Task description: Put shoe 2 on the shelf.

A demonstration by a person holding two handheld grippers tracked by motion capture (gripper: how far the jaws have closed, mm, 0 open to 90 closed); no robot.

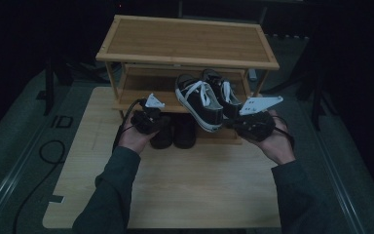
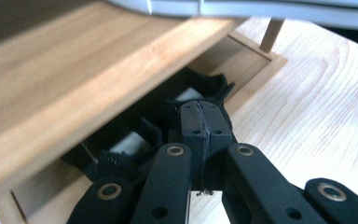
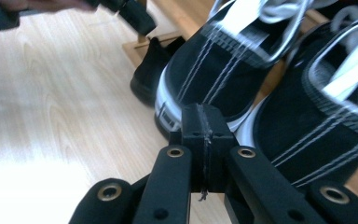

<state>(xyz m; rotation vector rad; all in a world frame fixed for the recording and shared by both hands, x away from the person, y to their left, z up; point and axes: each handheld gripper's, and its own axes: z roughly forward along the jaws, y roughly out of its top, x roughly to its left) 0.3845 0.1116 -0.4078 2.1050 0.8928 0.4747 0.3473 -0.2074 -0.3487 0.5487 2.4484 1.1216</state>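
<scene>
My left gripper and right gripper: both jaw pairs pressed flat together, nothing between. Forearms level, hands cupping the grippers from below, well apart.

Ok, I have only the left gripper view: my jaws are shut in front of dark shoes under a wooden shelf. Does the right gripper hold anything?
Observer: No. The right gripper is shut on nothing, close to the sneakers.
Operator: How many sneakers, and what colour?
Observer: Two, black with white laces.
Operator: Where do they stand?
Observer: On the middle shelf of the rack; the toe of the nearer one juts over the shelf's front edge.
</scene>
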